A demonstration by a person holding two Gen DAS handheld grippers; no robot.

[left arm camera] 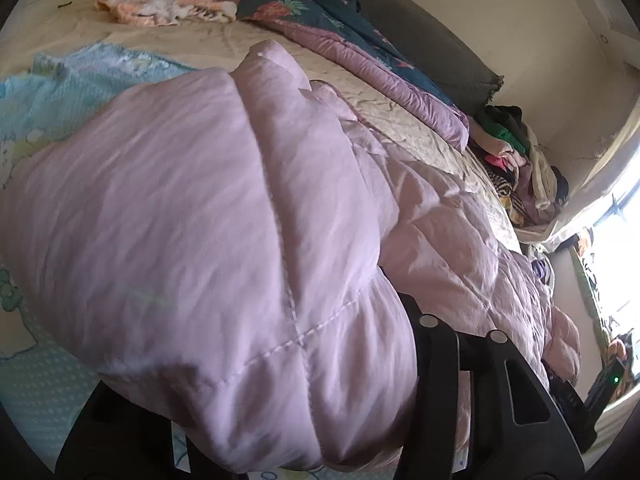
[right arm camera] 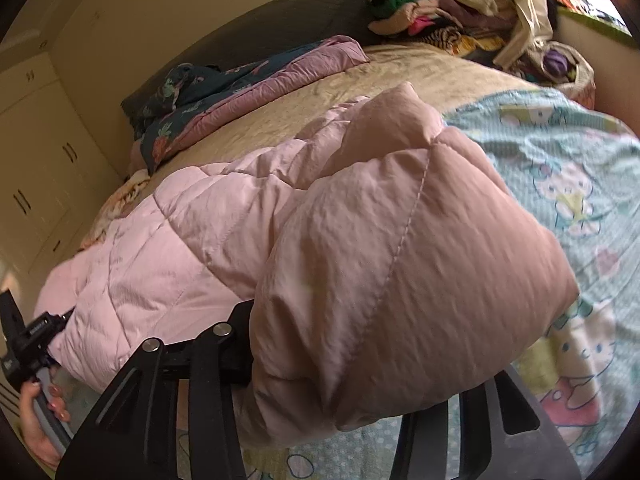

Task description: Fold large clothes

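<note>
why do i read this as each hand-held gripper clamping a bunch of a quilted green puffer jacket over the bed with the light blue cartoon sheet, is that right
Almost. The quilted puffer jacket is pale pink, not green, as the right wrist view shows plainly. The rest holds: the left hand-held gripper and the right hand-held gripper each clamp a bunch of it over the bed with the light blue cartoon sheet.

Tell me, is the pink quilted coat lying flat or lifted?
Lifted at its near edge: the pink quilted coat bulges between each gripper's fingers, while the rest lies bunched on the bed.
</note>
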